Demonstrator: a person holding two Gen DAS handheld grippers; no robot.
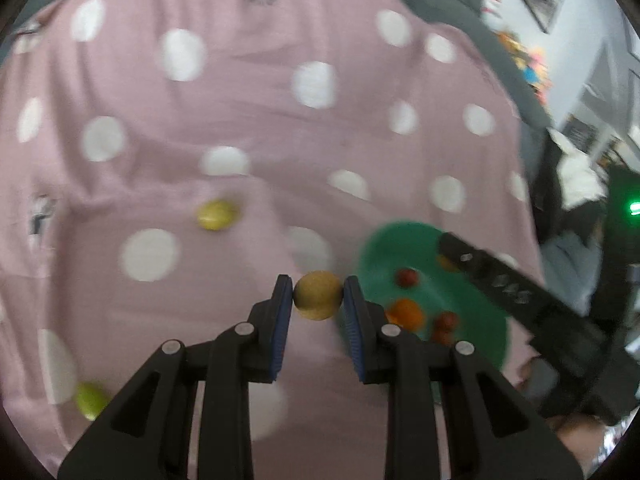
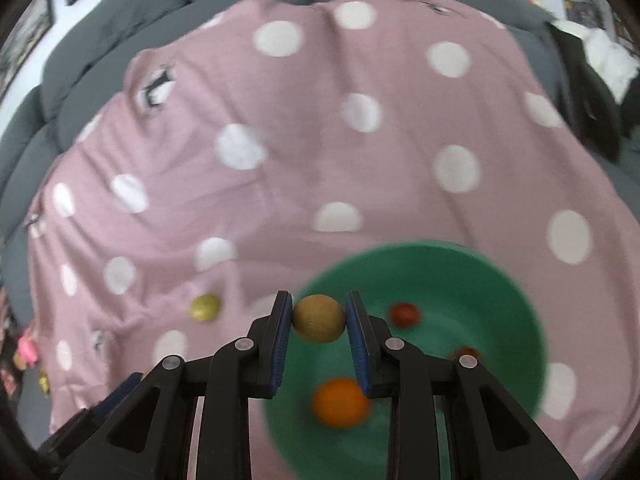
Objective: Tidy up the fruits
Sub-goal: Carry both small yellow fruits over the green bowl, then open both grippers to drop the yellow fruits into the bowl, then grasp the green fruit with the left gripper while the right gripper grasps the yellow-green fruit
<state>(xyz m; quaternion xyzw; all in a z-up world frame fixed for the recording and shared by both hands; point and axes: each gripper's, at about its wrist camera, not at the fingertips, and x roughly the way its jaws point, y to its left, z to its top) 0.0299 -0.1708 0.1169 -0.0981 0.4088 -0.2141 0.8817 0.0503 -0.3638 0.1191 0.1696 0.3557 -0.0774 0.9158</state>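
Left gripper (image 1: 318, 295) is clamped on a round tan fruit (image 1: 318, 296), blue pads (image 1: 283, 312) pressing both sides, held above the pink dotted cloth (image 1: 240, 92) just left of the green bowl (image 1: 476, 312).

Right gripper (image 2: 319, 318) is pinching a second tan fruit (image 2: 319, 319) the same way, over the left rim of that bowl (image 2: 500, 304). In the left wrist view the right tool shows as a black bar (image 1: 520, 300) crossing the far side of the bowl.

Bowl contents, right wrist view: one orange (image 2: 340, 402) low near the fingers, one dark red fruit (image 2: 405, 315) further in, another dark red one (image 2: 466, 354) partly hidden behind the right finger. Left wrist view gives the orange (image 1: 406, 314) plus red fruit (image 1: 407, 277) and more red pieces (image 1: 445, 326), blurred, count unclear.

Loose on the cloth: a yellow-green fruit (image 1: 218, 215) well left of the bowl, also seen from the right wrist (image 2: 205, 308); a brighter green fruit (image 1: 91, 400) at the lower left edge, partly behind the left tool.

Cloth lies on a grey sofa (image 2: 120, 12). Both frames are motion-blurred.
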